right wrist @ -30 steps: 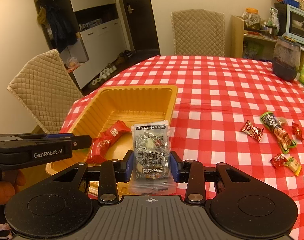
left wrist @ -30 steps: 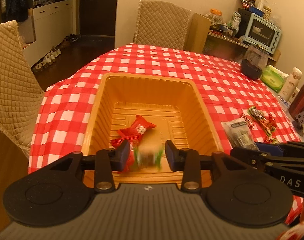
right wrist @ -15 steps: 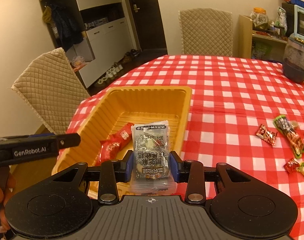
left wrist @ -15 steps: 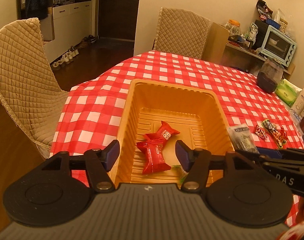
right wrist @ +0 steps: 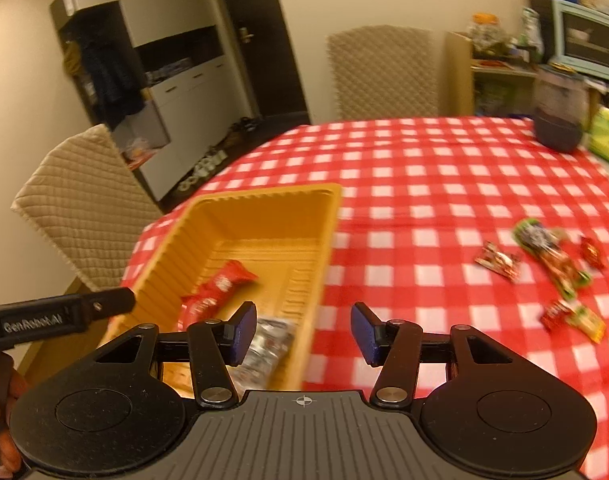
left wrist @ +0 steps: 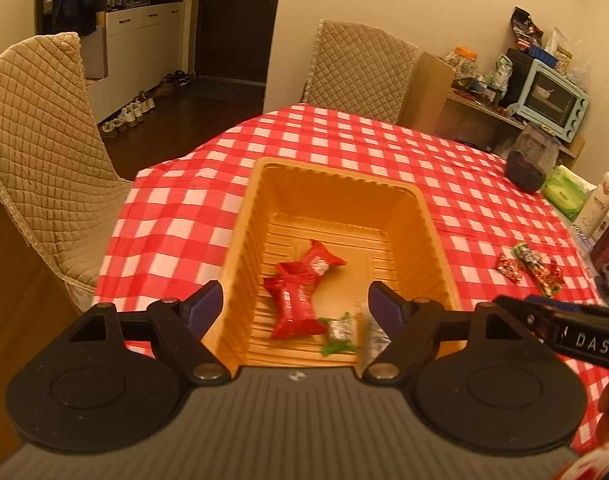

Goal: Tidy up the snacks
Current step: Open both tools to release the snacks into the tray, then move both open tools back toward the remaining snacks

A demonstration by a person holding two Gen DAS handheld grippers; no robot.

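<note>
**Both grippers wide open over the snack tray**

A warm-lit dining room here: quilted beige chairs (left wrist: 44, 152) stand around a table (left wrist: 456, 184) under a red-and-white checked cloth, with a pale blue toaster oven (left wrist: 552, 98) on the sideboard at the back. On the table sits the orange tray (left wrist: 244, 232), near the cloth's left edge. Inside it lie two red snack packets (left wrist: 300, 288), one overlapping the other, then a small green-ended candy (left wrist: 338, 332) at the near wall, and beside that a clear packet (right wrist: 268, 344), blurred and partly hidden.

The left gripper (left wrist: 296, 312) hovers above the tray's near end, jaws spread wide, gripping nothing; the red packets lie right between its fingertips in view. The right gripper (right wrist: 302, 330) is just as wide open and empty, straddling the tray's right wall, with the clear packet just past its left finger. Well off to the right, loose candies (right wrist: 544, 264) are scattered on the cloth.
</note>
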